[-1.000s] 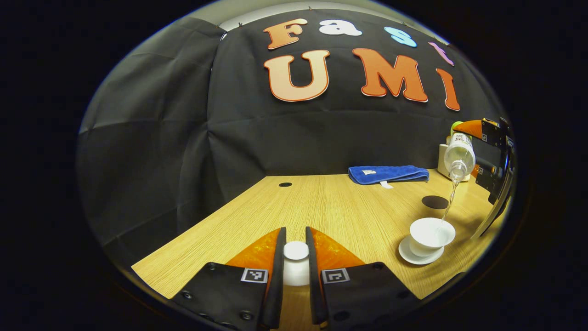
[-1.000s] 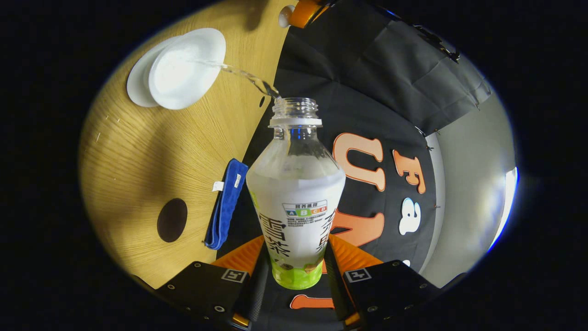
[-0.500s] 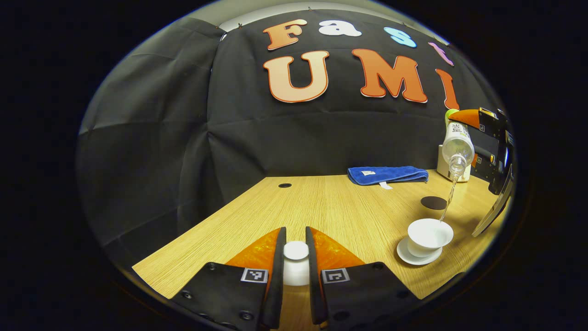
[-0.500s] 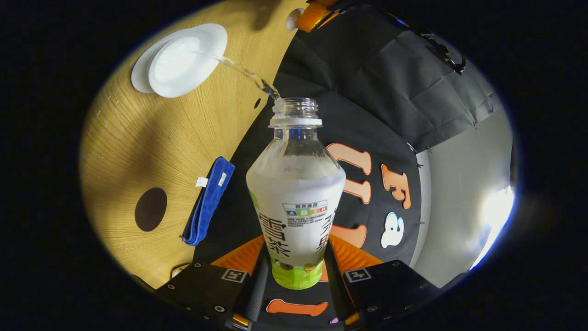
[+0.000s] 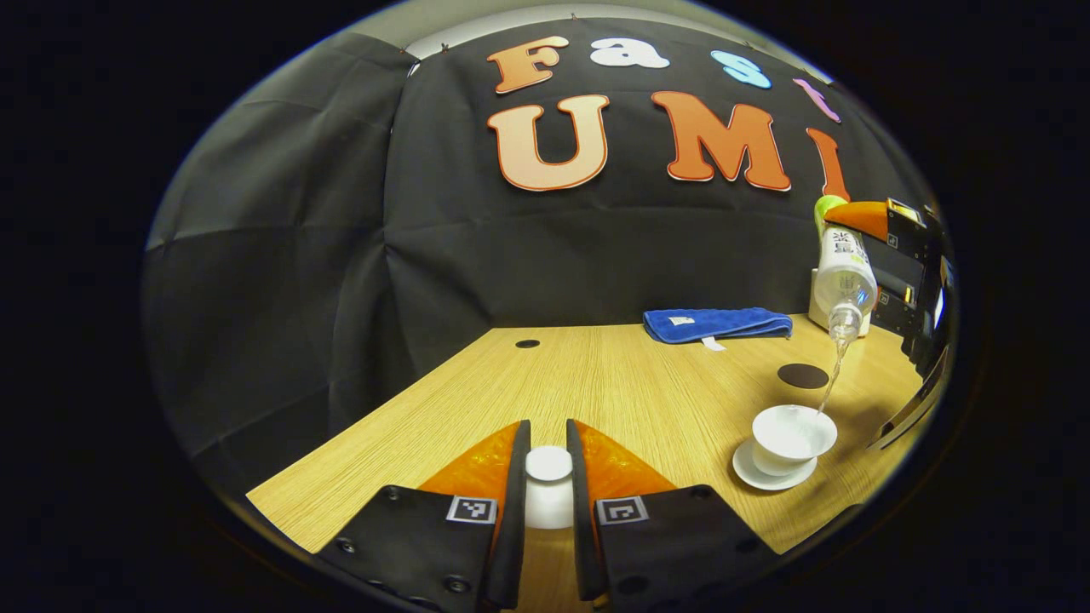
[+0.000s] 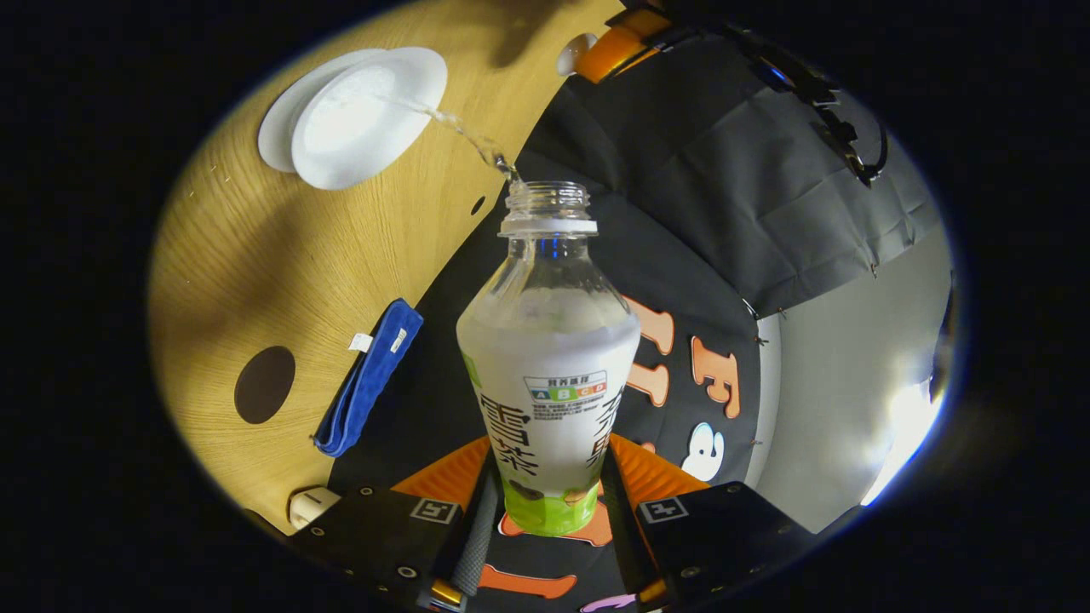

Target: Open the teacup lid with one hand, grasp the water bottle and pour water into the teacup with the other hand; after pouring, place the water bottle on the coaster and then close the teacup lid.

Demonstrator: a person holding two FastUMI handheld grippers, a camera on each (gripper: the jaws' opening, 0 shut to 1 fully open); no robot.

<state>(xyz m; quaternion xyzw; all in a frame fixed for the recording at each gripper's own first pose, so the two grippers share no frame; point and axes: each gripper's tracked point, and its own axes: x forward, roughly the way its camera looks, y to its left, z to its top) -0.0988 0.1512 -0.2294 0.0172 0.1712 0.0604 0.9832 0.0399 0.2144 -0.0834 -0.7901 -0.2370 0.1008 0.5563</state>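
Note:
My left gripper is shut on the white teacup lid, held just above the wooden table. At the right of the left gripper view, the white teacup stands open on its saucer. Above it the water bottle is tipped neck down, and a thin stream of water falls into the cup. My right gripper is shut on the water bottle, whose mouth points at the teacup. The dark round coaster lies behind the cup.
A folded blue cloth lies at the table's back edge beside a small white box. A cable hole sits in the tabletop at the back left. The coaster and the cloth lie side by side.
The bottle has tipped steeper and risen a little while the stream keeps falling into the cup. My left gripper has stayed still with the lid.

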